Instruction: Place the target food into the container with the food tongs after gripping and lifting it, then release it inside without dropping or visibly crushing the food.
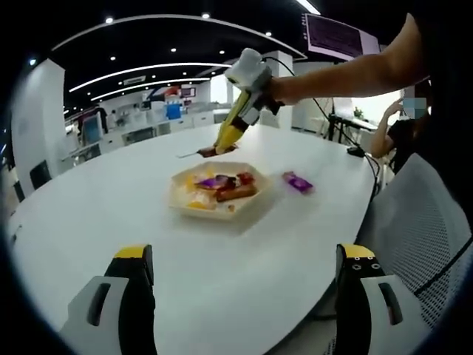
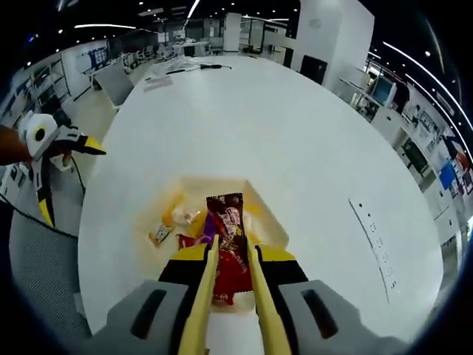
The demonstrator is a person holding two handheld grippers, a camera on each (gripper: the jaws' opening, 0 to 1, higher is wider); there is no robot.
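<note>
My right gripper [image 2: 233,255] is shut on yellow food tongs [image 2: 203,296]. The tongs pinch a dark red wrapped snack bar [image 2: 228,229], which hangs over the cream hexagonal container [image 2: 270,214]. In the left gripper view the same tongs [image 1: 233,129] point down from the right gripper [image 1: 244,111] and hold the bar [image 1: 209,151] just above the far rim of the container [image 1: 222,220]. Several wrapped snacks lie inside the container. My left gripper [image 1: 247,259] stands open near the table's front edge, with nothing between its jaws. It also appears at the left of the right gripper view [image 2: 70,181].
A purple wrapped candy [image 1: 298,182] lies on the white oval table [image 1: 111,214] to the right of the container. A grey mesh chair [image 1: 421,222] stands at the table's right edge. A person [image 1: 399,133] sits behind it.
</note>
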